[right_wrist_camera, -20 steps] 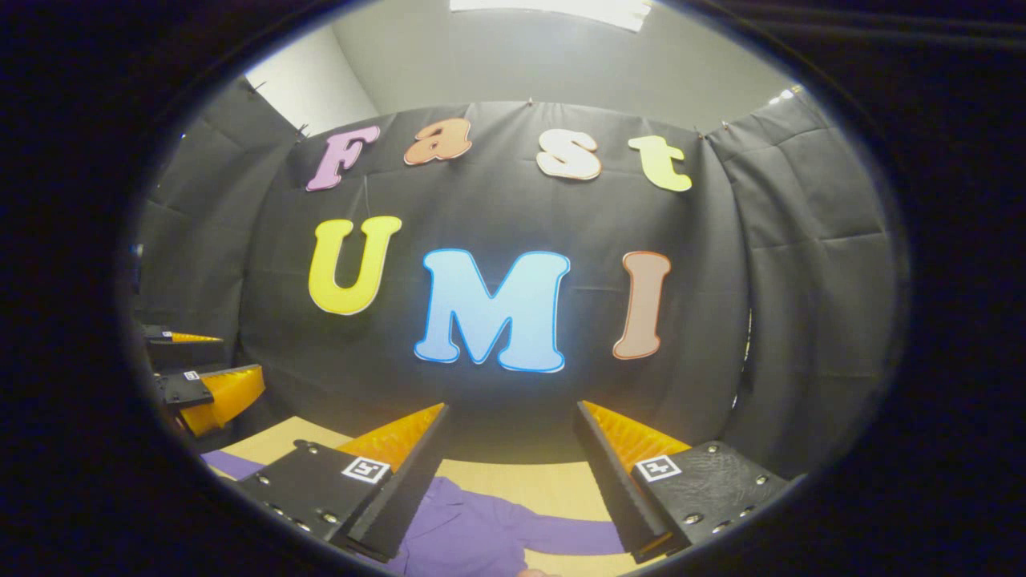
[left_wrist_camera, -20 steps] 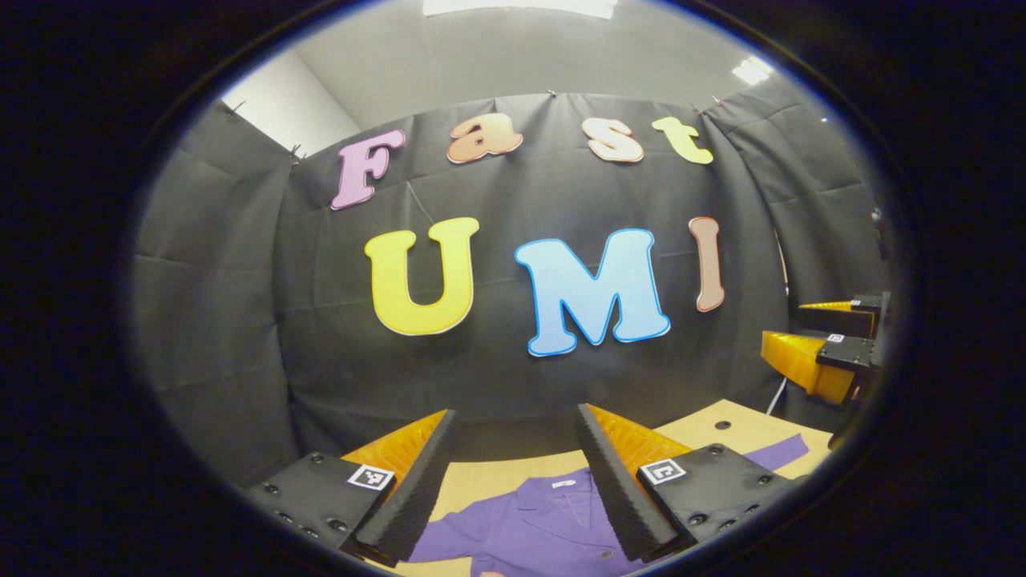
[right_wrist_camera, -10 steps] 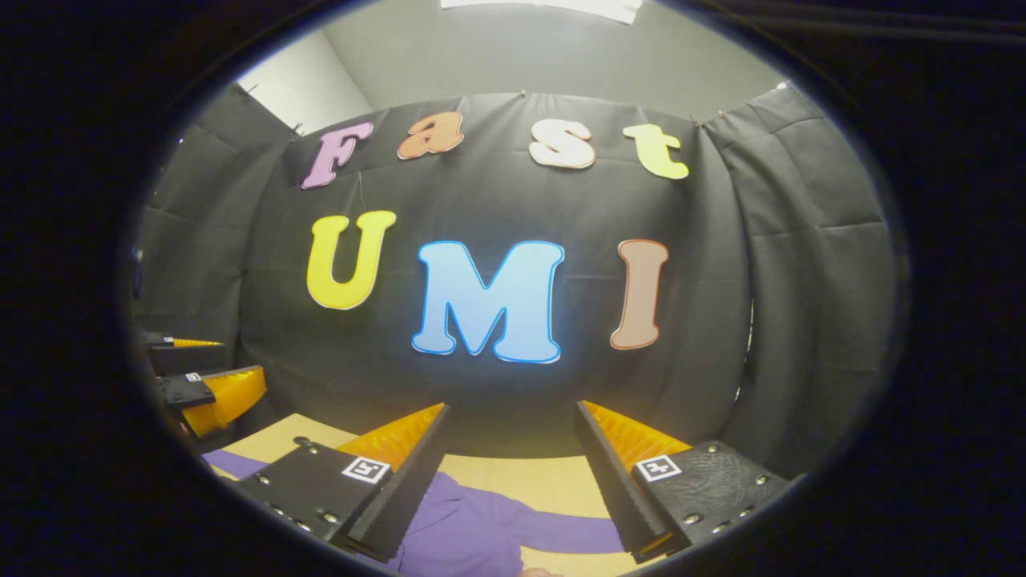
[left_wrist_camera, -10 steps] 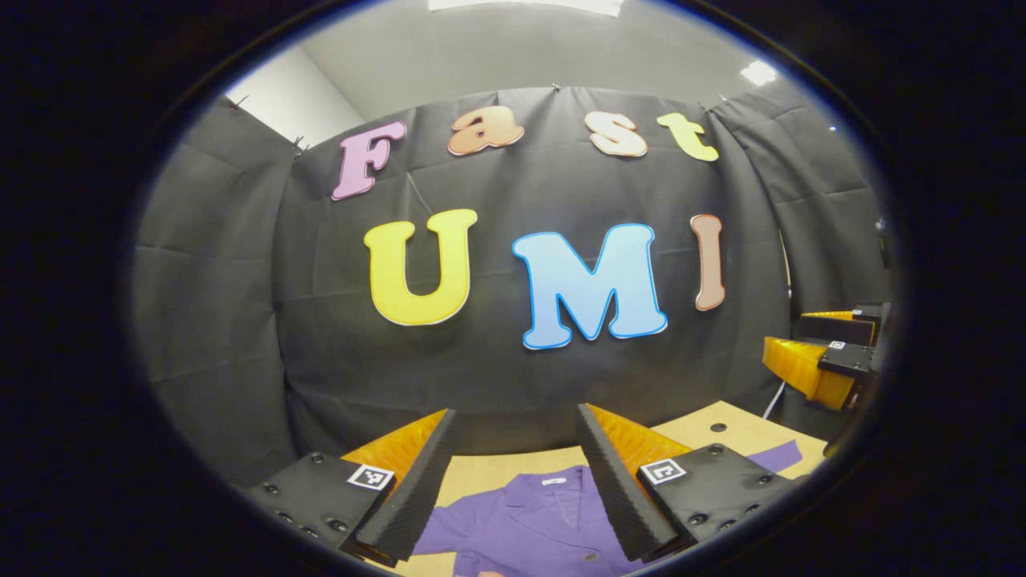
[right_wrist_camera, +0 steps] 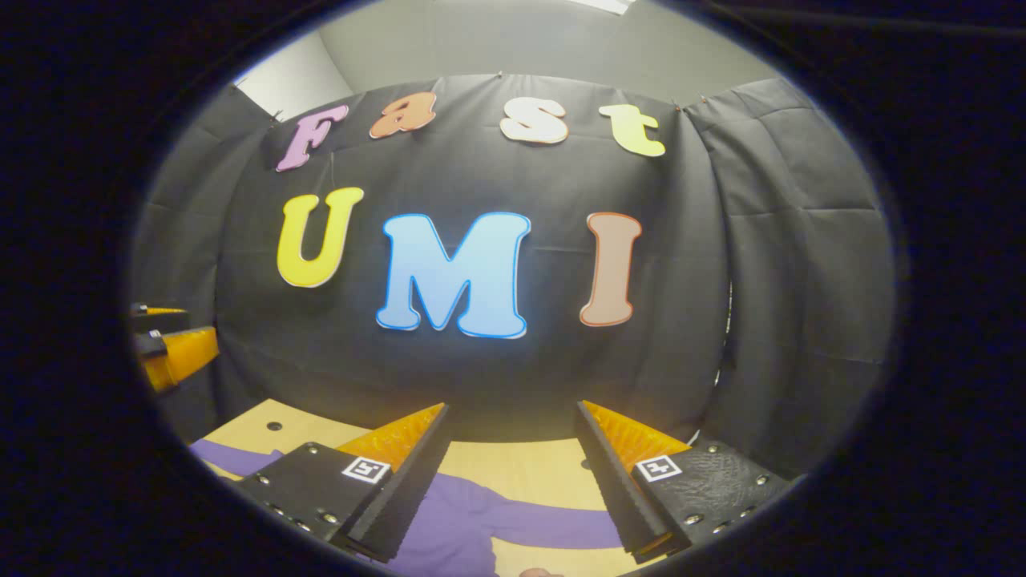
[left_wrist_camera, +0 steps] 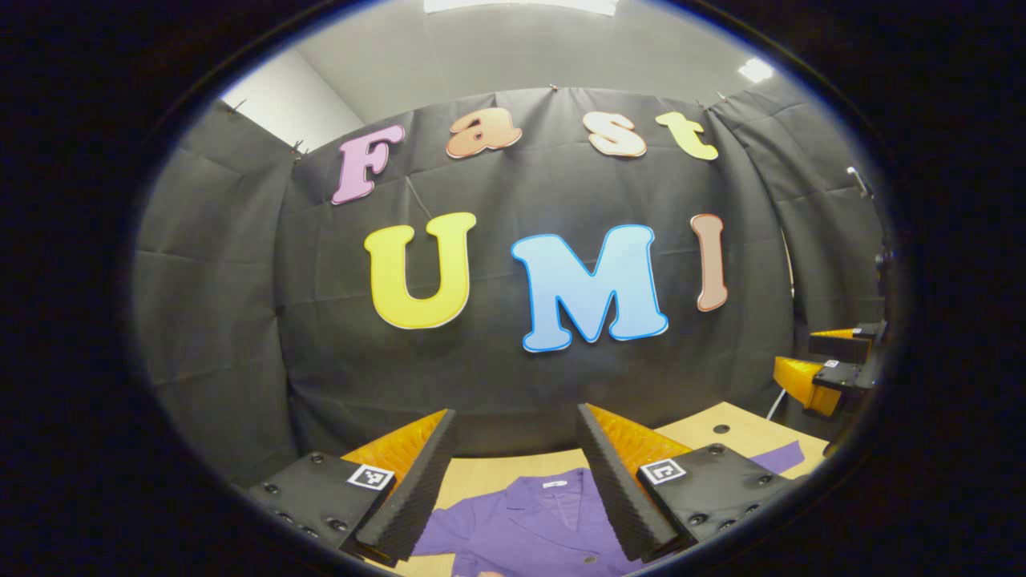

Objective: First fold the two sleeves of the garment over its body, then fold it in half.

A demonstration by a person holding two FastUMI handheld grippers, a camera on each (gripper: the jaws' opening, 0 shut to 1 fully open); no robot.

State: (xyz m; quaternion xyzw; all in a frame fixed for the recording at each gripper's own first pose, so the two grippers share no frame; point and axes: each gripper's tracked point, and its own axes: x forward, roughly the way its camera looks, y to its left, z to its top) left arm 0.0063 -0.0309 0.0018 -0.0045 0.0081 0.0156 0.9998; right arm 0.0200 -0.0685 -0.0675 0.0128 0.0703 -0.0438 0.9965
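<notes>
Nothing folded yet: garment (left_wrist_camera: 521, 525) lies flat on table (left_wrist_camera: 745, 437), one sleeve (right_wrist_camera: 553, 525) spread out. Left gripper (left_wrist_camera: 513, 473) & right gripper (right_wrist_camera: 513, 473) hover above garment, jaws apart, holding nothing; both sleeve folds + halving remain.

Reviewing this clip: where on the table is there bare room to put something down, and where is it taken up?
Bare strip: light wooden tabletop between the black cloth wall and the purple garment's outstretched sleeve. Another patch at the far corner. The near middle is crowded by the garment's body.
</notes>
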